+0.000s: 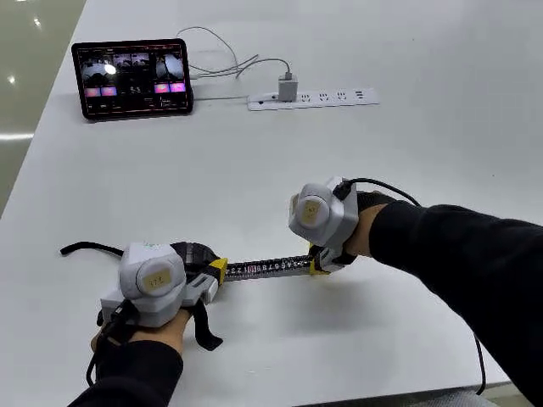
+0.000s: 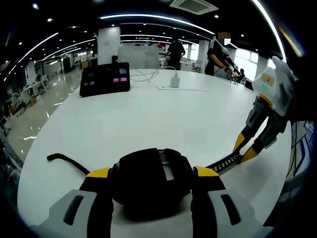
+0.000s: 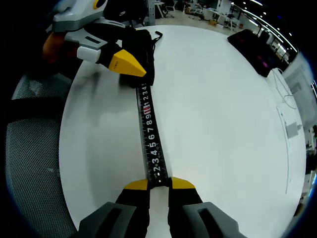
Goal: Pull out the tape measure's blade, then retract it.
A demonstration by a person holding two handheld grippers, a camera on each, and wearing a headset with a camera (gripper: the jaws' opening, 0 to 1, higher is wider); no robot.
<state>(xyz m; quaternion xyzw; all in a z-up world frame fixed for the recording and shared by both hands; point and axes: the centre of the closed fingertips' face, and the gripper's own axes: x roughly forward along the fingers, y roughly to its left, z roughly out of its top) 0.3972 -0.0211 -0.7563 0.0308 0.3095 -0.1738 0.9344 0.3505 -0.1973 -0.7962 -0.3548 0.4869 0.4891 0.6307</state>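
Clamping black rounded tape-measure case with left gripper on white table. Pinched tip of thin dark numbered steel blade, partly drawn out, between right gripper tongs. Judged blade springy, liable to snap back; best held at end hook.

I see a lit tablet on the white table | power strip near the tablet's right side in my head view, white charger plugged in | white cables loop just behind the tablet | people stand well beyond it
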